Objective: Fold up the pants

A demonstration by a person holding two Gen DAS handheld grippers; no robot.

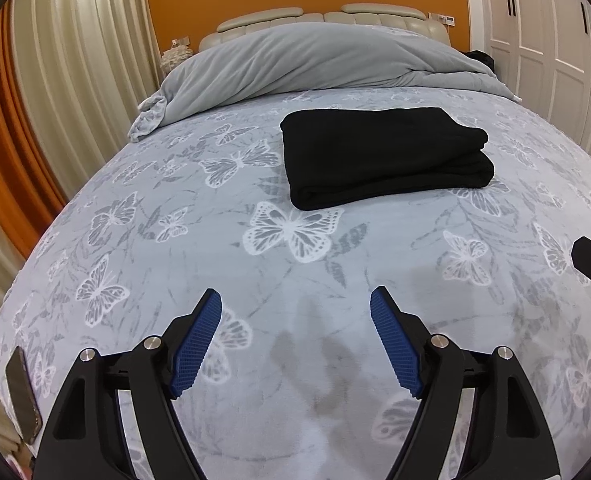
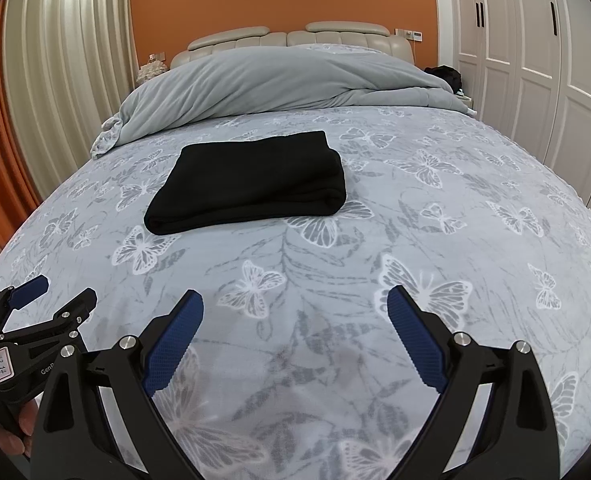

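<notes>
Black pants (image 1: 383, 156), folded into a thick rectangular stack, lie flat on the butterfly-print bed cover (image 1: 287, 264), near the middle of the bed and short of the bunched grey duvet (image 1: 295, 64) at the head end. Left gripper (image 1: 295, 304) and right gripper (image 2: 295, 300) hang above the foot end, well apart from the pants; both sets of jaws stand wide, nothing between the blue pads (image 1: 197, 344).

Even, soft indoor light — no glare. Both views are sharp, with strong fisheye bending and dark corners. Faint shadows smudge the bedspread (image 1: 295, 272) near the lens; the black pants (image 1: 383, 156) show little detail.
</notes>
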